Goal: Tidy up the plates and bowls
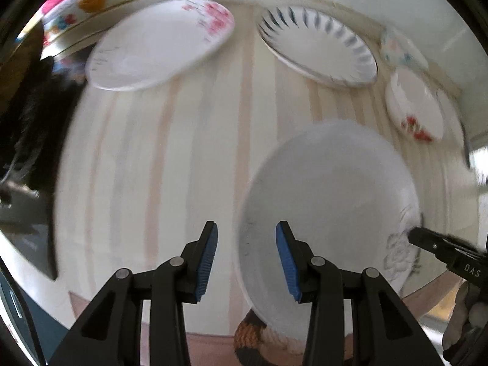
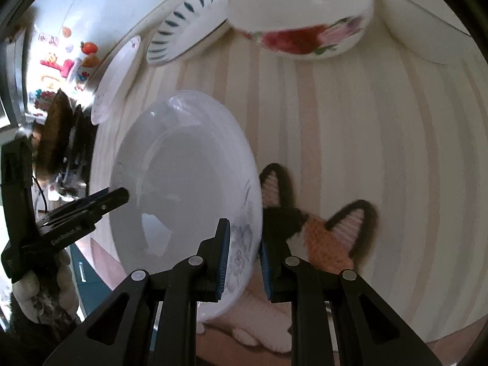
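Note:
A white plate with a grey flower print (image 2: pixel 183 183) is held tilted above the striped table; my right gripper (image 2: pixel 244 262) is shut on its rim. The same plate (image 1: pixel 329 201) shows in the left wrist view, with the right gripper's tip (image 1: pixel 427 241) at its right rim. My left gripper (image 1: pixel 246 259) is open and empty, straddling the plate's left rim. A pink-flowered plate (image 1: pixel 158 45), a blue-striped plate (image 1: pixel 317 45), and a red-flowered bowl (image 1: pixel 414 106) sit at the back. The bowl (image 2: pixel 302 12) and striped plate (image 2: pixel 195 15) also show in the right wrist view.
A crocheted cat-shaped mat (image 2: pixel 323 228) lies on the table under the held plate. Another small floral bowl (image 1: pixel 402 48) sits at the back right. The striped tablecloth (image 1: pixel 183 152) has bare room in the middle and left. A wall with colourful stickers (image 2: pixel 67 58) is behind.

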A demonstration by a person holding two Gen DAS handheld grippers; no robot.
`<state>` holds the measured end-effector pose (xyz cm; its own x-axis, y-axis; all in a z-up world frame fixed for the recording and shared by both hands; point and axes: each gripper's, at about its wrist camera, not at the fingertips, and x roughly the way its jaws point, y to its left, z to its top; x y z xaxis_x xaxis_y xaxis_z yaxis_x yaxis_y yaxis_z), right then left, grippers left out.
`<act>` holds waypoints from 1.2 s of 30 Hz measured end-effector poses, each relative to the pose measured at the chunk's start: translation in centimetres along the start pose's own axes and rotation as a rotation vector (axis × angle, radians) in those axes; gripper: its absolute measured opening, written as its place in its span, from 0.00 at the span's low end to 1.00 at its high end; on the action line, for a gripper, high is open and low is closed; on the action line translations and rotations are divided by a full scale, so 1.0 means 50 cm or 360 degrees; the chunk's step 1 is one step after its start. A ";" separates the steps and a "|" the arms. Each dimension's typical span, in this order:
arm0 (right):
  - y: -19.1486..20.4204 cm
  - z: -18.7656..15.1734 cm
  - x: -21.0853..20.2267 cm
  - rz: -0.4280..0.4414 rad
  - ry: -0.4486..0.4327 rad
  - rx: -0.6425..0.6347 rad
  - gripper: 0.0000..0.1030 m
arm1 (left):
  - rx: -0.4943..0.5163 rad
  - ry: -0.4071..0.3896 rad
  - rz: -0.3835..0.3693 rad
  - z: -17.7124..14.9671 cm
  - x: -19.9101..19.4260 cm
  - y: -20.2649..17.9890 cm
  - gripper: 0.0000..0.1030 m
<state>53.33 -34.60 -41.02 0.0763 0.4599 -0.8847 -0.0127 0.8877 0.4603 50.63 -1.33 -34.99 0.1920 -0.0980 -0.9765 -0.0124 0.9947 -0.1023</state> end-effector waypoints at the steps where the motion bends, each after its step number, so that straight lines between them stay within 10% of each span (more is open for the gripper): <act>1: -0.003 0.001 -0.018 -0.0008 -0.0010 0.0017 0.20 | -0.0050 -0.0033 -0.0001 0.003 -0.021 0.014 0.37; 8: 0.105 0.071 -0.093 0.0118 -0.0124 -0.0082 0.37 | -0.0418 -0.0176 0.0019 0.100 -0.066 0.122 0.37; 20: 0.448 0.423 0.102 -0.0011 -0.0266 -0.0718 0.41 | -0.0734 -0.0206 0.0150 0.248 0.041 0.307 0.37; 36: 0.508 0.619 0.316 -0.0048 -0.0158 -0.0749 0.24 | -0.0743 -0.0220 0.0094 0.302 0.126 0.346 0.31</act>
<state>85.08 -5.53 -41.00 0.1783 0.4496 -0.8753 -0.4572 0.8255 0.3309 66.45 15.72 -40.04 0.3058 -0.0051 -0.9521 -0.4596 0.8749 -0.1523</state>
